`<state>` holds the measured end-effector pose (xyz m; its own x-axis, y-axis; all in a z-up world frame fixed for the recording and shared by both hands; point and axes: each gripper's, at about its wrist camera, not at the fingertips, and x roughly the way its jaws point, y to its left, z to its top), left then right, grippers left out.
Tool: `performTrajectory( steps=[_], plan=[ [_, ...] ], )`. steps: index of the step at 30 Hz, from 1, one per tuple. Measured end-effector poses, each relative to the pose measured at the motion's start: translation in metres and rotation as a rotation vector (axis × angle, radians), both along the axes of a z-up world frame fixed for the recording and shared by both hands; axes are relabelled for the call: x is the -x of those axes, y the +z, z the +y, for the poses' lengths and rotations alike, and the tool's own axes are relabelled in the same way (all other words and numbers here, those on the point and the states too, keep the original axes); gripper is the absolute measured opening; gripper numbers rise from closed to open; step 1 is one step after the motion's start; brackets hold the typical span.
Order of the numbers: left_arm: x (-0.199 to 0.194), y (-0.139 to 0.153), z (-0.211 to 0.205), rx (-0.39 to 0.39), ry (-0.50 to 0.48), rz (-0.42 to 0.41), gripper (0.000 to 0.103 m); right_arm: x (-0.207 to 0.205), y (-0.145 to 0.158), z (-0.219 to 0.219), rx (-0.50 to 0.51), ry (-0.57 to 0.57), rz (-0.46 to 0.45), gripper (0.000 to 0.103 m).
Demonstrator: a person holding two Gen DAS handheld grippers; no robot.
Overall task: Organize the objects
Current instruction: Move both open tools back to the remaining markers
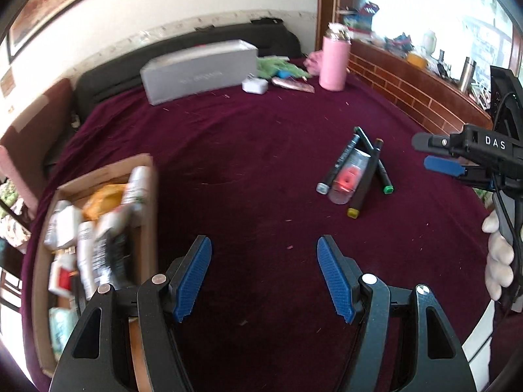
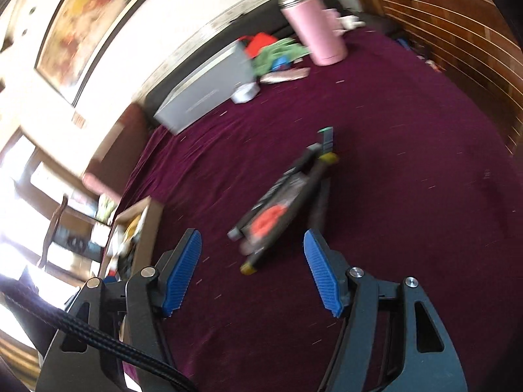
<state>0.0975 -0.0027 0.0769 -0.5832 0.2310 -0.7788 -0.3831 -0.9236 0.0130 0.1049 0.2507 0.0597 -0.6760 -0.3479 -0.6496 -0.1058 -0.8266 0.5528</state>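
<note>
Your cardboard box (image 1: pixel 98 228) sits at the left edge of the maroon cloth (image 1: pixel 261 150), already crammed with bottles. Well right of the box lies the marker pile (image 1: pixel 354 170), probably awaiting collection. Your left gripper (image 1: pixel 264 281) and right gripper (image 2: pixel 251 271) both gape wide, empty.

Loose heap of markers (image 1: pixel 359 166) (dark barrels, coloured caps) beside open cardboard box (image 1: pixel 98 215) of bottles.

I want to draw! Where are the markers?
In the left wrist view, the markers lie in a small pile on the maroon cloth, right of centre, around a clear tube with an orange cap.
</note>
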Motion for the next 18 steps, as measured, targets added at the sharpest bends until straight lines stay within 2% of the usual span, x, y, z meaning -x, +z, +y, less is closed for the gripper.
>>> performTrajectory(
  steps=[5, 9, 13, 18],
  plan=[
    [0.024, -0.012, 0.034, -0.013, -0.06, -0.054, 0.061, 0.005, -0.015, 0.04, -0.006, -0.121, 0.01, 0.065],
    [0.043, -0.018, 0.055, -0.001, -0.076, -0.047, 0.061, 0.009, -0.03, 0.065, 0.038, -0.177, 0.019, 0.065],
    [0.076, -0.032, 0.075, 0.048, -0.063, -0.059, 0.061, 0.008, -0.043, 0.078, 0.065, -0.212, 0.025, 0.065],
    [0.095, -0.037, 0.097, 0.007, -0.12, -0.063, 0.061, 0.012, -0.058, 0.089, 0.155, -0.206, -0.022, 0.066]
  ],
)
